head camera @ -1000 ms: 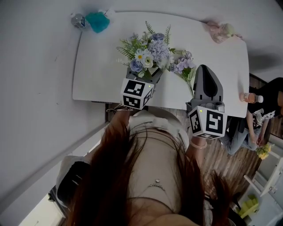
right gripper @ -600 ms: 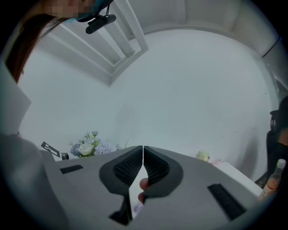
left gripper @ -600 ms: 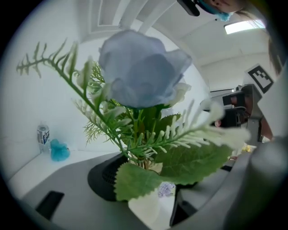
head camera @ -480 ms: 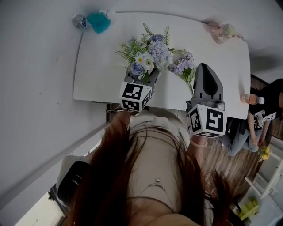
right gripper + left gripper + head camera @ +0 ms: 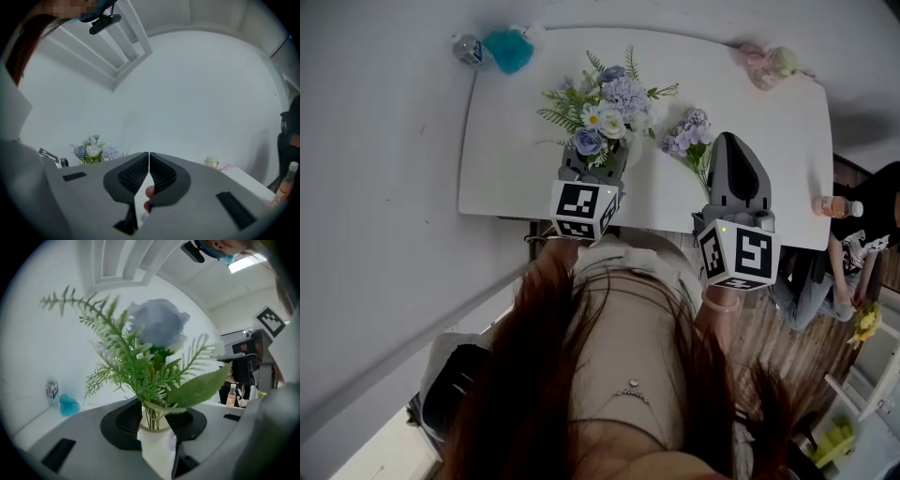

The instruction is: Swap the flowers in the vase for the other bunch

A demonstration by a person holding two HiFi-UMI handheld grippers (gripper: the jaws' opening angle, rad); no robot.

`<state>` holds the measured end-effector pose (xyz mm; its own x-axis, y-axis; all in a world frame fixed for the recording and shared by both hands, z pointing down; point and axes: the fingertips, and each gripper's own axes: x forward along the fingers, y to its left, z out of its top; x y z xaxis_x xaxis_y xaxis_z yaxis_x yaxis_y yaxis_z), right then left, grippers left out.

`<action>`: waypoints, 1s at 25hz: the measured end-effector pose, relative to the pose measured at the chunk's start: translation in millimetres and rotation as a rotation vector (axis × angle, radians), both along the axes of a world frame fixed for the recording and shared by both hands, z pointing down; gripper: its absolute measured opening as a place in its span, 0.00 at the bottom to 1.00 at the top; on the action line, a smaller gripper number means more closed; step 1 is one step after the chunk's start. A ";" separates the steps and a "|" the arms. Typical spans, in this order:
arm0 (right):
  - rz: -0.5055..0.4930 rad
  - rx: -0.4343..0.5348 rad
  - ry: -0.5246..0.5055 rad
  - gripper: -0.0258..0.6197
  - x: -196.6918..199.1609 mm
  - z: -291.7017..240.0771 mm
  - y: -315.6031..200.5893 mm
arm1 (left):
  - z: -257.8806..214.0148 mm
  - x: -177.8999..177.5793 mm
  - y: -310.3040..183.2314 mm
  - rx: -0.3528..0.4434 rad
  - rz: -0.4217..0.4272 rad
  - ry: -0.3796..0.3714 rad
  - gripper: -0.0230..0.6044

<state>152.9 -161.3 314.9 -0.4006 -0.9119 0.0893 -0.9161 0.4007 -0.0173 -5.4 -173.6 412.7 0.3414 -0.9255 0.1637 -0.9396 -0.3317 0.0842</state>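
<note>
L claw (image 5: 154, 420) has just been closing, now pinching vase (image 5: 157, 448); flowers (image 5: 605, 101) in it, mid table (image 5: 511, 150). R claw (image 5: 149, 165) pressed together, empty, near spare bunch (image 5: 686, 133). Step: steady vase. Next, prob.: R opens, lifts old stems straight up.

long reddish-brown hair (image 5: 534, 375) hangs loose over a pale cream top (image 5: 628, 319). a thin chain necklace (image 5: 633, 389) carries one small pendant. what looks like a pinkish band (image 5: 722, 303) circles the right wrist, though it is too small to be sure. the left gripper (image 5: 158, 418) and right gripper (image 5: 148, 158) share a smooth grey moulded shell, with black ribbed fingers (image 5: 133, 176) and dark rectangular slots further back. each bears a white cube (image 5: 581, 208) printed with black square markers and a tiny green light near its top edge.
</note>
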 end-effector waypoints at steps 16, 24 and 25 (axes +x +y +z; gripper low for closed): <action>-0.012 0.015 -0.062 0.08 4.5 -0.6 10.1 | -38.0 -2.6 9.6 0.078 -0.006 0.055 0.20; -0.023 0.024 -0.092 0.08 8.9 -9.3 12.2 | -72.0 0.4 16.0 0.097 0.010 0.094 0.19; -0.026 0.024 -0.097 0.08 9.4 -10.4 12.1 | -74.8 1.3 16.9 0.095 0.012 0.099 0.19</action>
<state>162.3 -149.2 304.5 -0.4296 -0.9026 0.0273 -0.8999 0.4254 -0.0957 -4.1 -156.7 337.9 0.3627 -0.9310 0.0404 -0.9241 -0.3538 0.1443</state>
